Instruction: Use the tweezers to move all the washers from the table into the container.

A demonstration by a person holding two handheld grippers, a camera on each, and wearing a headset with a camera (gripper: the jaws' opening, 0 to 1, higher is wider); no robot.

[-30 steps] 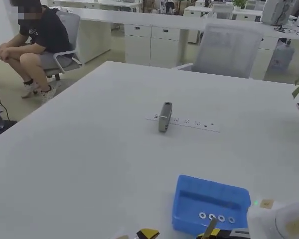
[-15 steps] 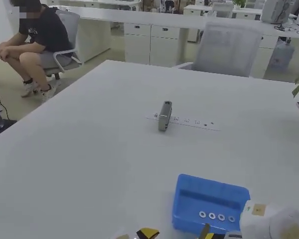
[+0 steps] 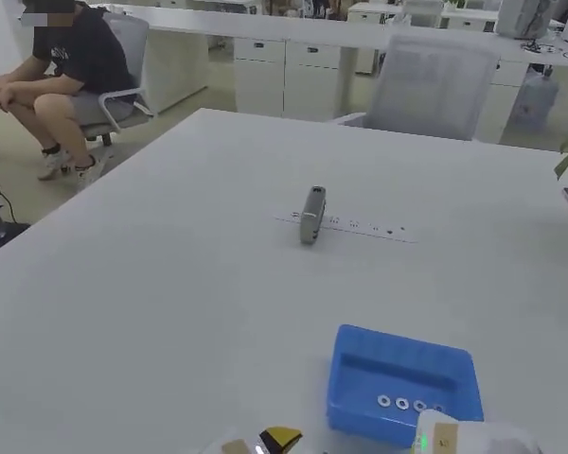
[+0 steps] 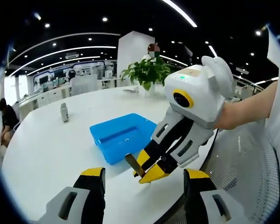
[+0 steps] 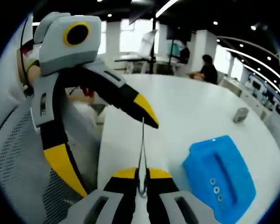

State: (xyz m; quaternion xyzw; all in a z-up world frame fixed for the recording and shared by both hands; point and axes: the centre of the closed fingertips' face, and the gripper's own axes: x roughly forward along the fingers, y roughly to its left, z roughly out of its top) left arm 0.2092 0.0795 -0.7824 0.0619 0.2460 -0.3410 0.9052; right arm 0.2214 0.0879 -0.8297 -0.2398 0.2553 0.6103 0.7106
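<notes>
The blue container [image 3: 402, 383] stands near the table's front edge with several washers [image 3: 407, 404] in a row inside; it also appears as the container [image 4: 123, 135] and the container [image 5: 219, 172]. My right gripper [image 5: 141, 173] is shut on thin metal tweezers [image 5: 142, 144] that point forward, left of the container. From the left gripper view, the right gripper [image 4: 149, 169] hangs in front of the container with the tweezers [image 4: 132, 163] sticking out. My left gripper [image 4: 144, 175] is open wide with nothing in it, and one yellow fingertip [image 3: 279, 438] shows in the head view.
A small grey device [image 3: 311, 216] stands on a flat power strip [image 3: 360, 228] at mid table. An office chair [image 3: 426, 90] is at the far edge. A person [image 3: 66, 76] sits on a chair at far left. Bare white tabletop [image 3: 151, 284] lies left of the container.
The right gripper has drawn back toward the bottom edge of the head view, and its tweezers tip has left that view. The washers and container stayed put.
</notes>
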